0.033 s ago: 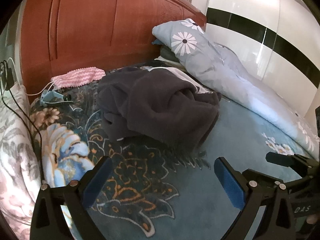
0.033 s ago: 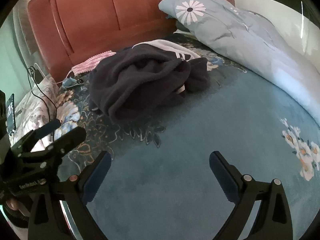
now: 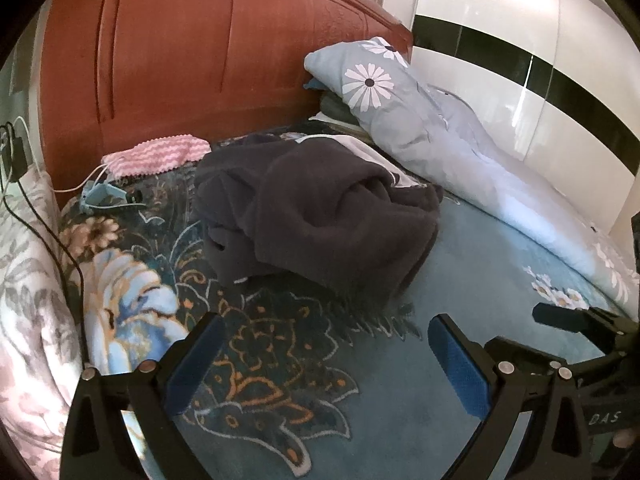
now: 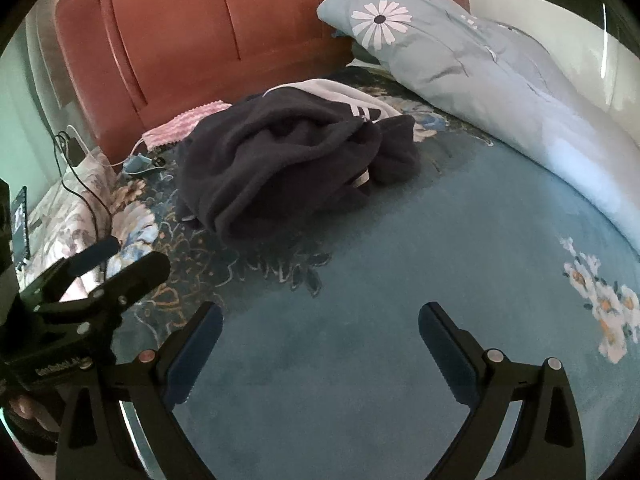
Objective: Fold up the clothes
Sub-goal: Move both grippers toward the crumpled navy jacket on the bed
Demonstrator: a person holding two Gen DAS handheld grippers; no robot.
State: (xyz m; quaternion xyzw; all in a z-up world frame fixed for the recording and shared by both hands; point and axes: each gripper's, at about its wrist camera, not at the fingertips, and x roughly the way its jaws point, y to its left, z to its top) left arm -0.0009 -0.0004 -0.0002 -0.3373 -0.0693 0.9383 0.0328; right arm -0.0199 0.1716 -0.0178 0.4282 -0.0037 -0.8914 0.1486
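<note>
Left gripper [image 3: 322, 354]: jaws spread wide with nothing between the blue pads; it hovers above the patterned part of the bedspread, angled down toward the clothes
Right gripper [image 4: 320, 344]: jaws likewise spread wide and empty; it hangs over the plain teal part of the bedspread, apart from the clothes
Clothes: a crumpled dark fleece garment [image 3: 320, 216] lies heaped mid-bed, unfolded; a white garment with dark stripes [image 4: 340, 98] lies partly under it on the headboard side
Bedspread [image 4: 400, 248]: teal with floral patterns; the heap rests on it
Quilt [image 3: 440, 136]: pale blue with daisy prints; rolled along the right side of the bed, near the heap but apart from it
Headboard [image 3: 200, 48]: reddish-brown wood behind the heap
Pink striped cloth [image 3: 160, 154]: lies against the base of the headboard, left of the dark garment
Cables [image 3: 40, 216]: black and white leads trail over the floral pillow [image 3: 28, 320] at the left edge
</note>
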